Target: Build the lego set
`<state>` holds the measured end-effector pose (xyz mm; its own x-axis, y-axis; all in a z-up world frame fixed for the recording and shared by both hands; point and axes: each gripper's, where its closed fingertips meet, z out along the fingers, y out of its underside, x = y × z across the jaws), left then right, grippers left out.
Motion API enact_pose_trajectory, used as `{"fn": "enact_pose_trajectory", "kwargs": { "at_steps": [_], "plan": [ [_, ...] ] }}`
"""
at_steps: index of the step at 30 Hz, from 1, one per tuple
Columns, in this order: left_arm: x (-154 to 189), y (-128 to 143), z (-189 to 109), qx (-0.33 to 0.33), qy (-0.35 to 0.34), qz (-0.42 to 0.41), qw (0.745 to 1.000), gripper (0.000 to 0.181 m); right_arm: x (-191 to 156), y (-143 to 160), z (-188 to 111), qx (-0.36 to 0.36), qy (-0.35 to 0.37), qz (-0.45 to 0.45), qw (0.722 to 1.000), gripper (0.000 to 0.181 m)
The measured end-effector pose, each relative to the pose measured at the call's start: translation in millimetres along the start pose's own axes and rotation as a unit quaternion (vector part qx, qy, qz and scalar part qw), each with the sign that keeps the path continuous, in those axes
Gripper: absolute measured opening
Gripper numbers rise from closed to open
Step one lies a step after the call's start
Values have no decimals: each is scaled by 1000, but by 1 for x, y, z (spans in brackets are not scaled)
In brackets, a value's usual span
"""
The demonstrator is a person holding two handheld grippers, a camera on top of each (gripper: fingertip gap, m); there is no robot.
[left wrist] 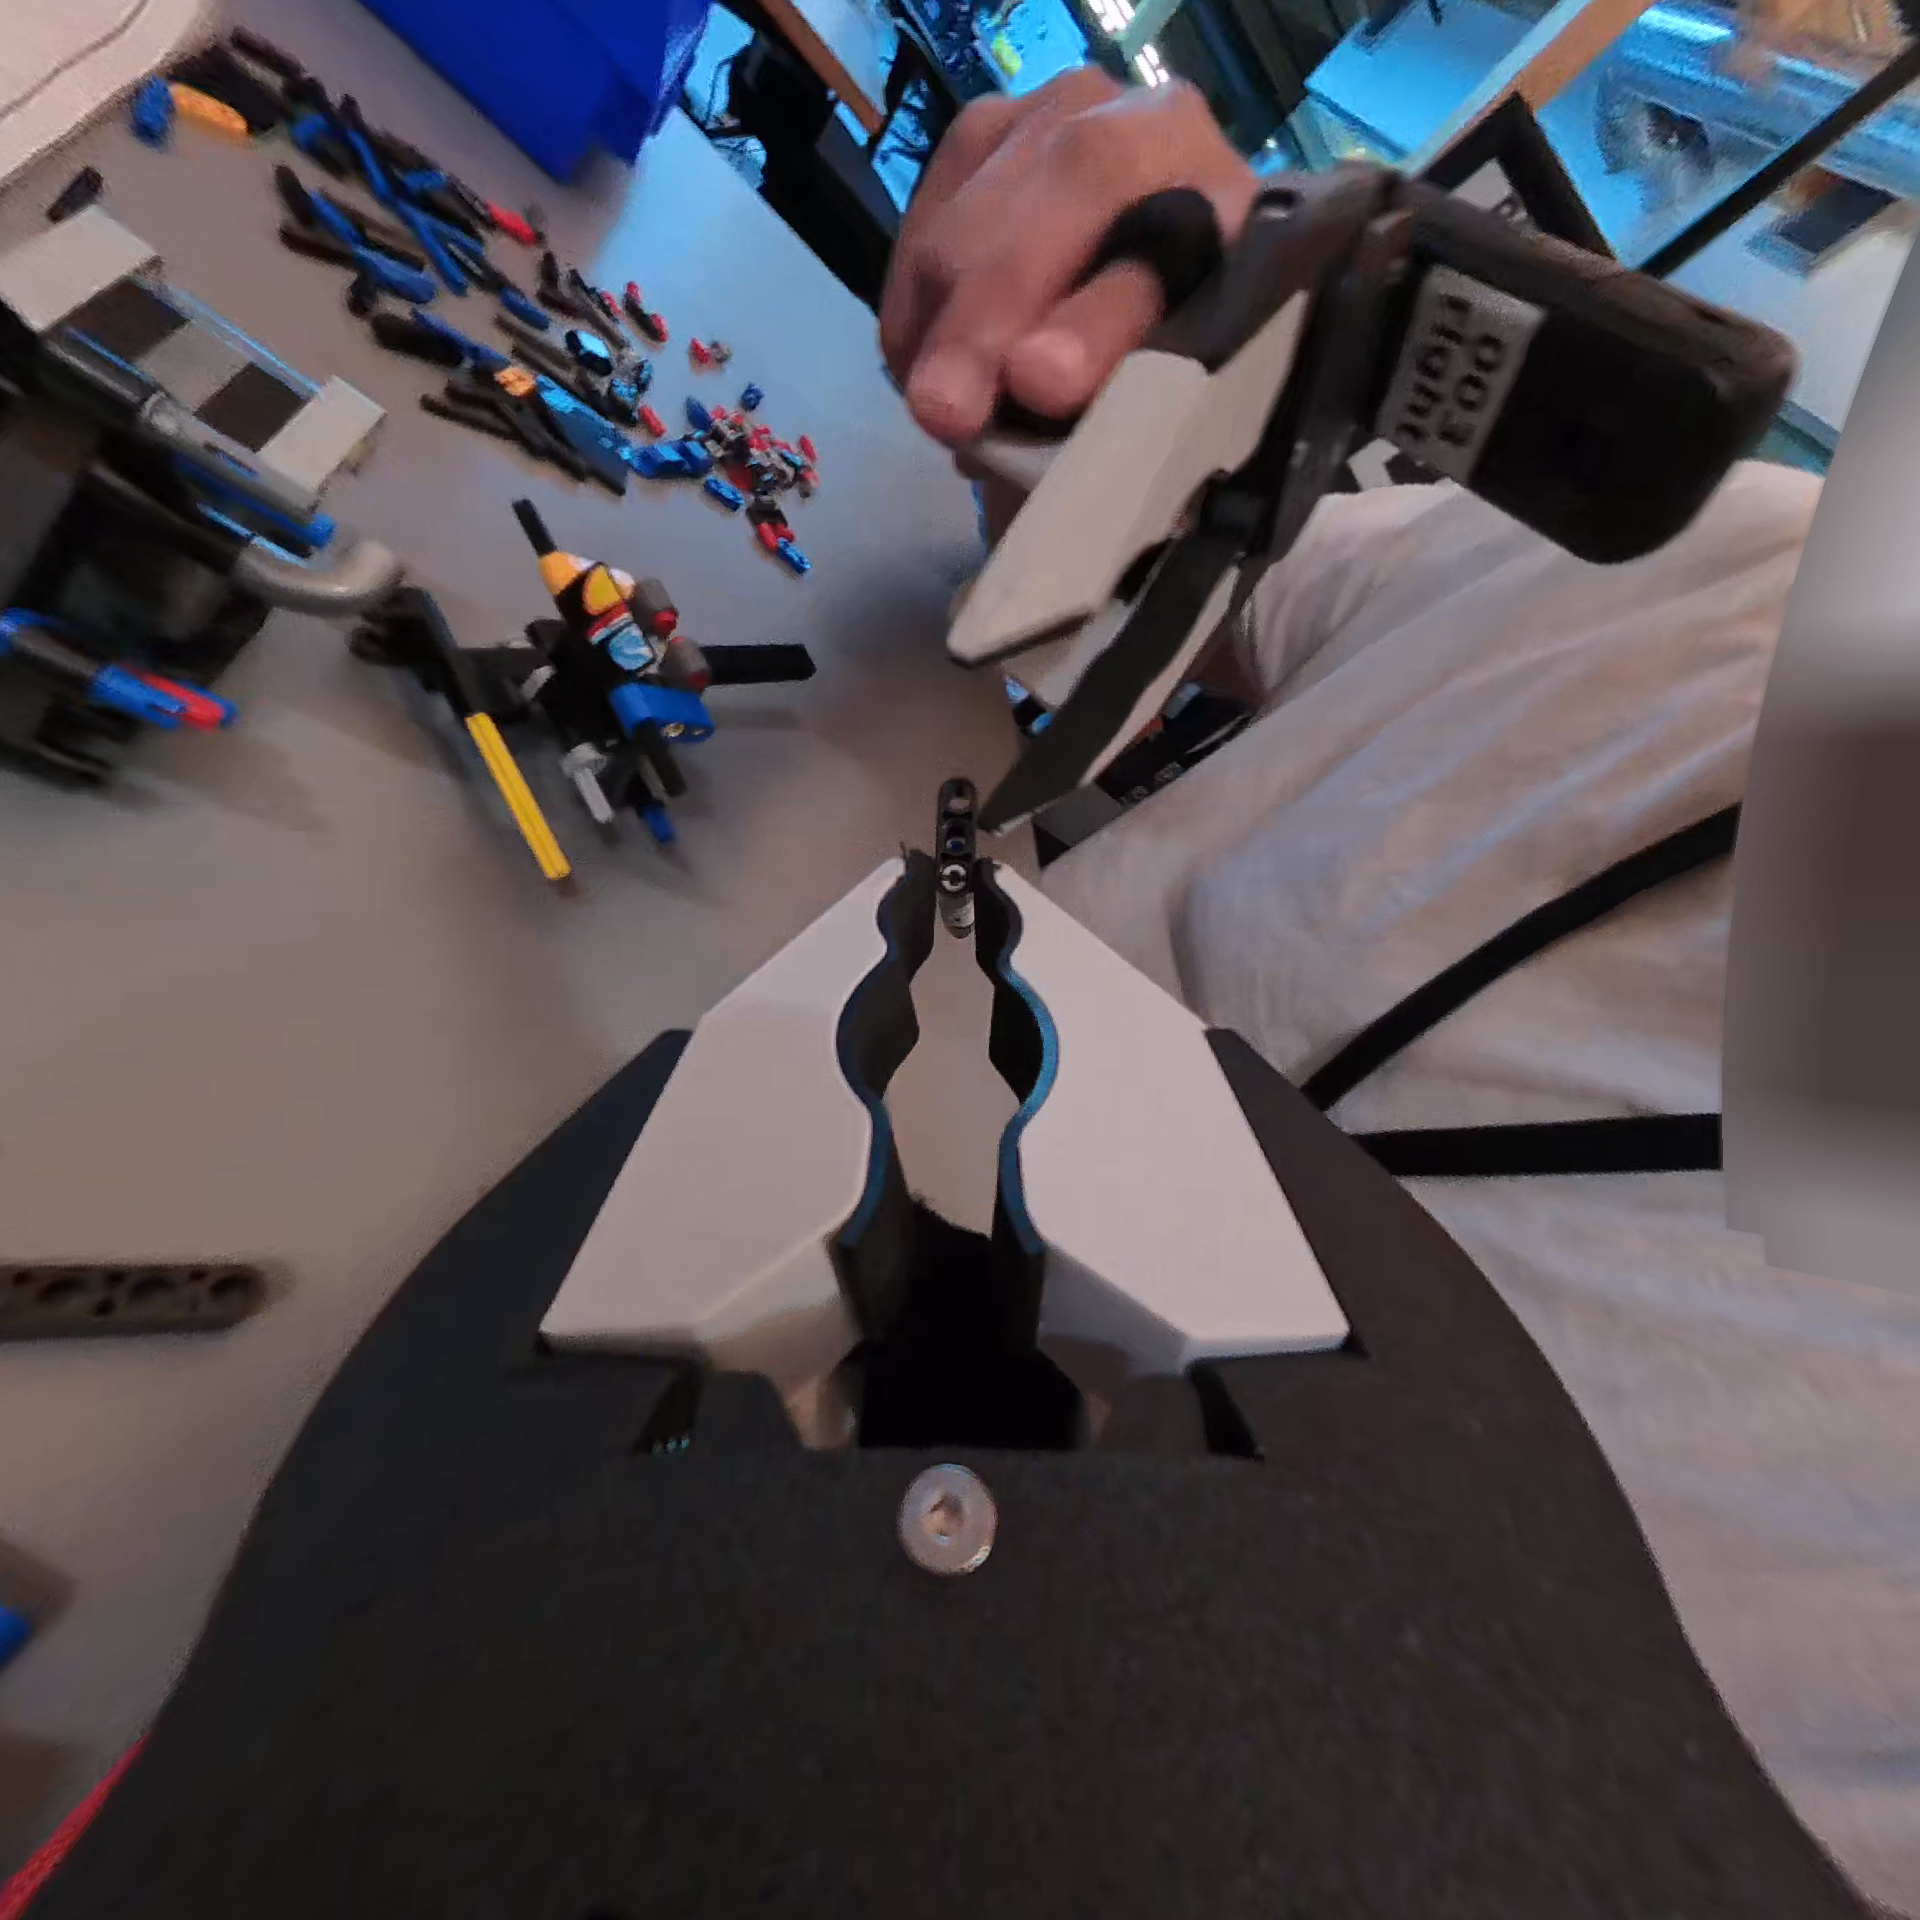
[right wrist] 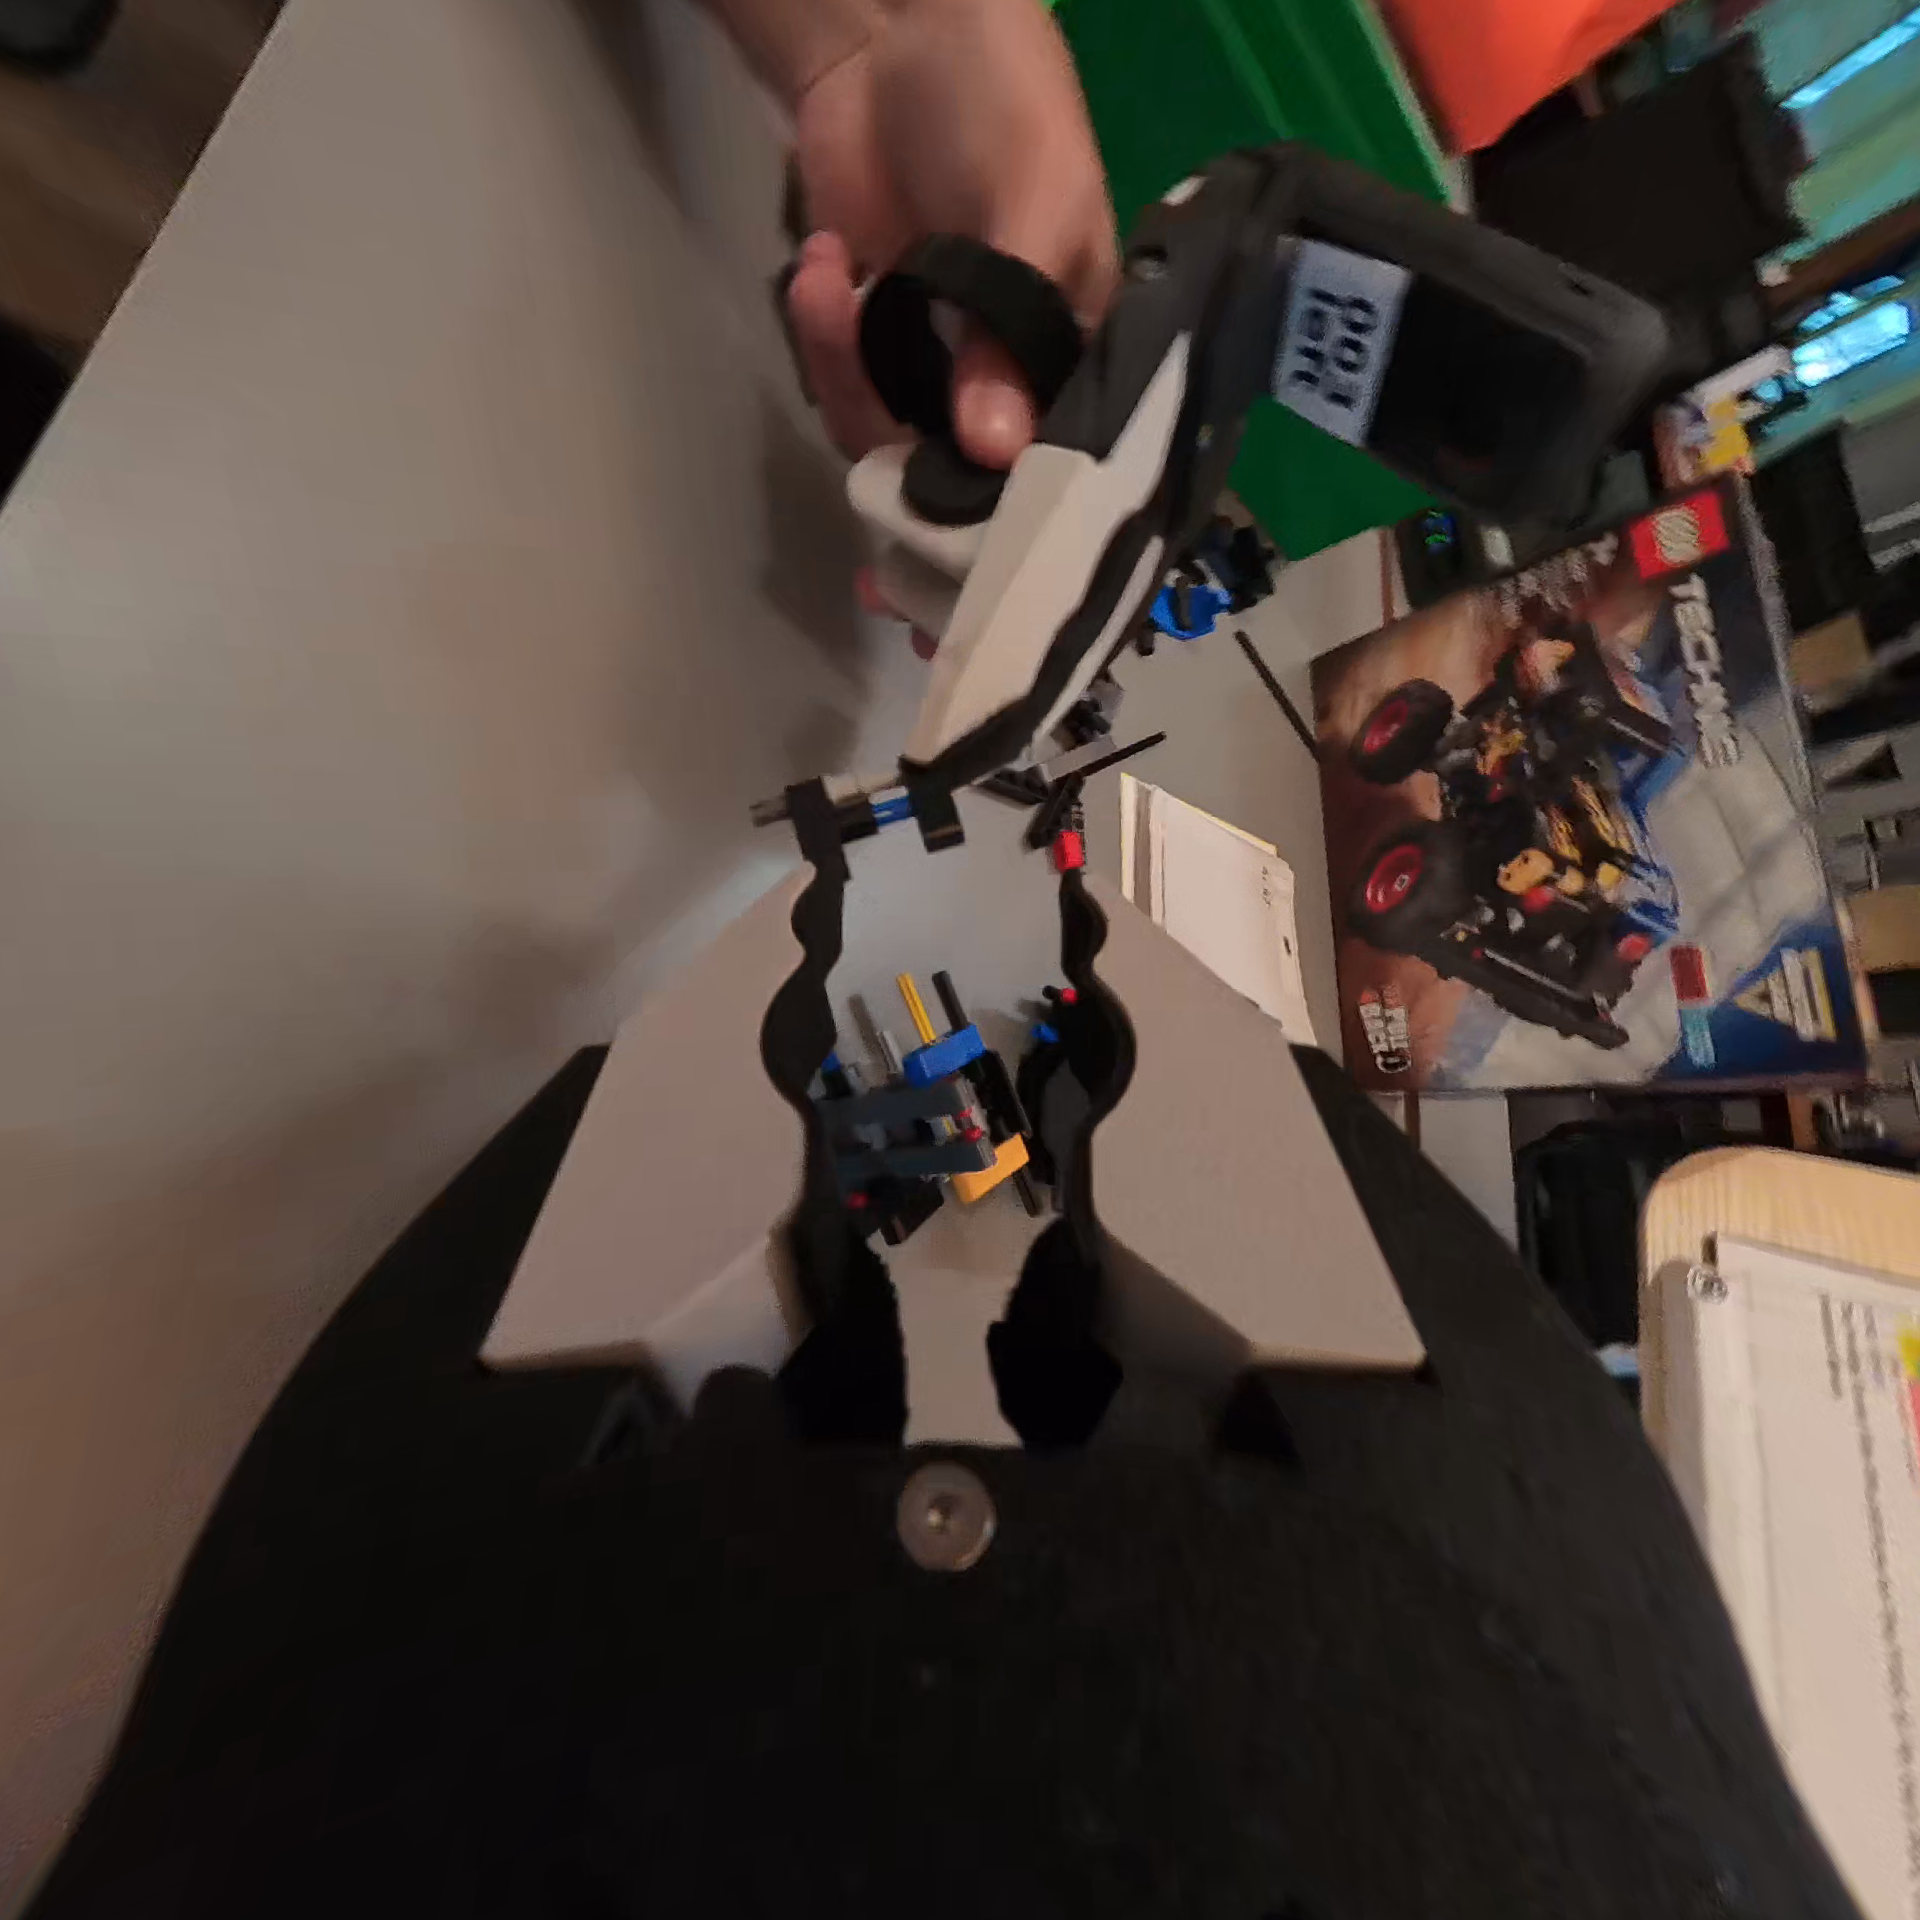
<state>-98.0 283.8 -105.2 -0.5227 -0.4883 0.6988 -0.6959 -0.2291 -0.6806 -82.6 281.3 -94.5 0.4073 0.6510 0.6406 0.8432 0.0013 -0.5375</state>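
**Small sub-assembly held in the air between two grippers**

The small black pin-and-beam lego piece (left wrist: 956, 854), a short black beam with a grey-and-blue axle through it, is pinched at the very tips of the left gripper (left wrist: 951, 883), whose white fingers (left wrist: 790, 1091) are drawn narrow around it. It is held off the table, probably so that its free end is open to the other tool.

The right gripper (right wrist: 940, 883) has its fingers standing wide, holding nothing. In the right wrist view its left fingertip sits just under the held piece (right wrist: 857, 810), so it looks ready to press or grasp the piece, though contact cannot be confirmed.

Below and between the right gripper's fingers lies one partly built chassis of blue, grey, yellow and black lego parts (right wrist: 920, 1112) on the pale grey table (right wrist: 364, 727). Beyond the left fingertips and to their left, the same model (left wrist: 613, 675) shows with one yellow axle (left wrist: 514, 795) sticking out.

Further off lies a scattered heap of loose blue, black and red lego parts (left wrist: 499, 343), too many and too blurred to count. Right of the right fingers lies one printed cardboard lego box (right wrist: 1579, 831), and beside it one white booklet (right wrist: 1216, 914).
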Motion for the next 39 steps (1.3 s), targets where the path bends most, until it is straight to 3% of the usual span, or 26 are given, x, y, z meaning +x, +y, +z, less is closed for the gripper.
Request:
{"fn": "enact_pose_trajectory", "kwargs": {
  "at_steps": [4,7,10,14,18,22,29,32,34,39],
  "plan": [
    [0,5,4,-10,4,-15,1000,5,-24,-2,11,-32,-79,-49,995,40],
    [-3,7,6,-9,-1,-27,1000,5,-28,8,25,-74,-73,-86,991,37],
    [-6,8,7,-9,-9,-32,999,5,-28,14,32,-99,-55,-113,987,35],
    [-13,-4,2,27,-43,-9,999,5,-16,19,34,-115,-32,-79,990,34],
    [-15,-10,3,40,-65,20,997,25,3,16,34,-102,21,-54,993,34],
    [-13,-17,6,69,-79,52,993,7,14,14,37,-88,84,-57,991,34],
    [-9,-22,7,97,-94,99,986,7,23,11,32,-83,180,-153,968,33],
    [-7,-23,9,95,-104,108,984,17,19,14,34,-84,187,-170,964,34],
    [-10,-21,9,91,-121,127,980,5,16,11,33,-68,185,-174,965,34],
    [-10,-24,6,100,-128,119,980,5,20,10,33,-63,199,-166,964,34]
  ]
}}
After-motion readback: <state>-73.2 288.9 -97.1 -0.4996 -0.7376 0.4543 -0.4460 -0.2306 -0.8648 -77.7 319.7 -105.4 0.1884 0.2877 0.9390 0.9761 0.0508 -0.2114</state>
